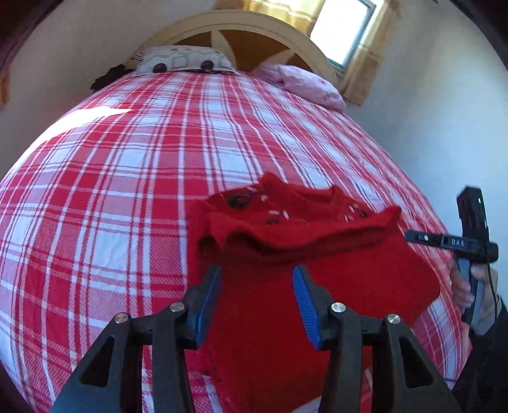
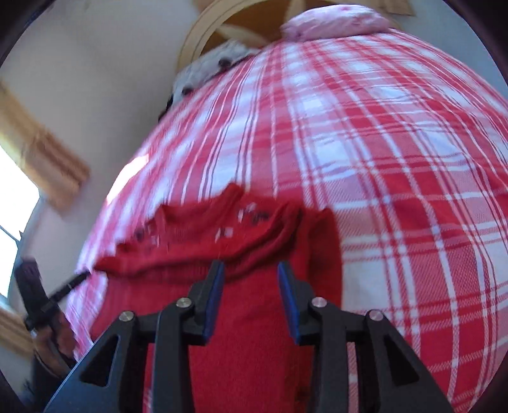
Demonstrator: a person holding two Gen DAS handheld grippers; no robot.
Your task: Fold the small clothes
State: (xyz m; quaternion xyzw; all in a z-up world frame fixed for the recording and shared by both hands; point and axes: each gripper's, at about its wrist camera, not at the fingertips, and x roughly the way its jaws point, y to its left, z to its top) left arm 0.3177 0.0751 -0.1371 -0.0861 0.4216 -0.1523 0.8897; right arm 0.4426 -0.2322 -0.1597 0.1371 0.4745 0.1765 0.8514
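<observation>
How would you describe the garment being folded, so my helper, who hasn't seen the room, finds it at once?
Start at the big bed with the red-and-white plaid cover. On its near end, far from the pillows, lies the red knitted sweater, its top part doubled over toward both open grippers. Unlike the checked cover around it, it is solid red, with small dark and white marks stitched near the fold.

Bright window [image 1: 344, 30] daylight, fisheye warp, right-wrist blur.
</observation>
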